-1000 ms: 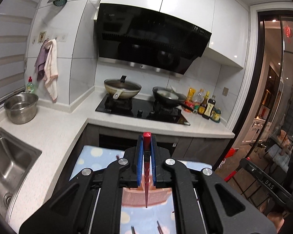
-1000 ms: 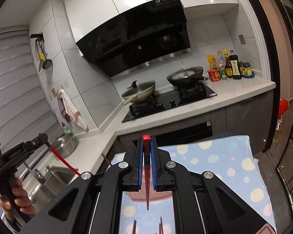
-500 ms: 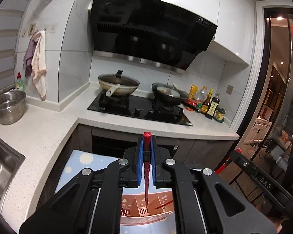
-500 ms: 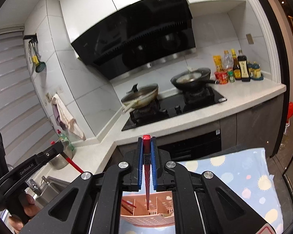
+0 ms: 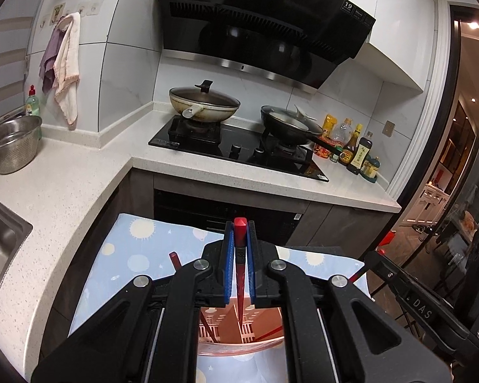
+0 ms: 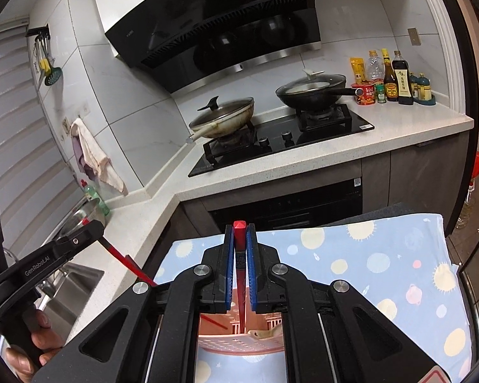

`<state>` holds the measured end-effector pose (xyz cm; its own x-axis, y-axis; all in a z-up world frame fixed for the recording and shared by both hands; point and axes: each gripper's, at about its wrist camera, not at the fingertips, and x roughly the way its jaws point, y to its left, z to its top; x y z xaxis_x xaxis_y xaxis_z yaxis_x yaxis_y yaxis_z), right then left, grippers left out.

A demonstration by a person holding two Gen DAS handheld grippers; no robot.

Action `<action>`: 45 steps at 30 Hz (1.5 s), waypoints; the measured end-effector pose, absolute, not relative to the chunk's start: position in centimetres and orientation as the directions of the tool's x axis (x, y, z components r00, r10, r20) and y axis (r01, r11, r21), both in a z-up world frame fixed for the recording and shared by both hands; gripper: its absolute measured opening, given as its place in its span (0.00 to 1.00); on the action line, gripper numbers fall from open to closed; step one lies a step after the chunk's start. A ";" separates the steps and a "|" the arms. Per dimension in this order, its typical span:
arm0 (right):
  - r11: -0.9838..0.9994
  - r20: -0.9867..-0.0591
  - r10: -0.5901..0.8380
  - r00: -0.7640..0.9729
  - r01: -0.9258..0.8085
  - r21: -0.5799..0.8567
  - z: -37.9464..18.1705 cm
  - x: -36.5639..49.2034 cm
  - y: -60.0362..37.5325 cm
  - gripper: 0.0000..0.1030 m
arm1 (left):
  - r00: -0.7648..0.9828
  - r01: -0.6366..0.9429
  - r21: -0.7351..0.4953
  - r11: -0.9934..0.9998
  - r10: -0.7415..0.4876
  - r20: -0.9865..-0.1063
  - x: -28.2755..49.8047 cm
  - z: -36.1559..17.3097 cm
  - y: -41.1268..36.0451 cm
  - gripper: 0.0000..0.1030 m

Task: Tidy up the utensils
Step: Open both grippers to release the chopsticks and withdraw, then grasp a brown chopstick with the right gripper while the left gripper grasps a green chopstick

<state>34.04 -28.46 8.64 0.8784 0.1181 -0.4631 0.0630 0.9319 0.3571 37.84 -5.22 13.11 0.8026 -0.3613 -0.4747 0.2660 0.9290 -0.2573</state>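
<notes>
1. Left wrist view: the left gripper [image 5: 239,242] has its blue pads clamped on a red chopstick [image 5: 240,274], held upright, its tip pointing down into the pink utensil holder [image 5: 239,348].
2. The holder stands on a blue patterned cloth [image 5: 137,249]. More red sticks lean in the holder's left compartment; another red stick [image 5: 175,260] shows just left of the holder, behind the gripper body, and its lower end is hidden.
3. Beyond the holder: stove [image 5: 239,150] with a lidded wok [image 5: 204,103].
4. Right wrist view: the right gripper [image 6: 239,242] is likewise closed on a second red chopstick [image 6: 241,287], upright, tip over the holder [image 6: 239,344].
5. Inside the holder, right of the tip, lies a pale object, possibly a spoon; the view is too obstructed to confirm.
6. Left of the holder, the left gripper [image 6: 89,233] appears with its chopstick [image 6: 124,261] slanting toward the holder.
</notes>
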 end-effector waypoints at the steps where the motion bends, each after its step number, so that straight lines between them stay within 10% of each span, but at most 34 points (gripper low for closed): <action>1: 0.933 -0.465 0.110 0.878 0.070 0.352 8.6 34.1 -28.4 0.14 | 0.805 0.260 -0.253 0.932 -0.354 -0.477 37.8 13.0 -5.2 0.08; 7: 0.942 -0.443 0.077 0.893 0.080 0.326 9.2 33.1 -28.1 0.32 | 0.819 0.220 -0.251 0.943 -0.319 -0.477 37.5 12.8 -4.6 0.43; 28: 0.965 -0.495 0.064 0.866 0.073 0.253 7.7 23.7 -26.6 0.34 | 0.818 0.186 -0.220 0.958 -0.275 -0.505 29.9 11.6 -1.2 0.46; 45: 0.969 -0.687 0.077 0.723 0.109 0.222 -2.2 12.0 -24.2 0.34 | 0.686 0.176 -0.160 0.971 -0.237 -0.688 18.8 0.8 0.5 0.47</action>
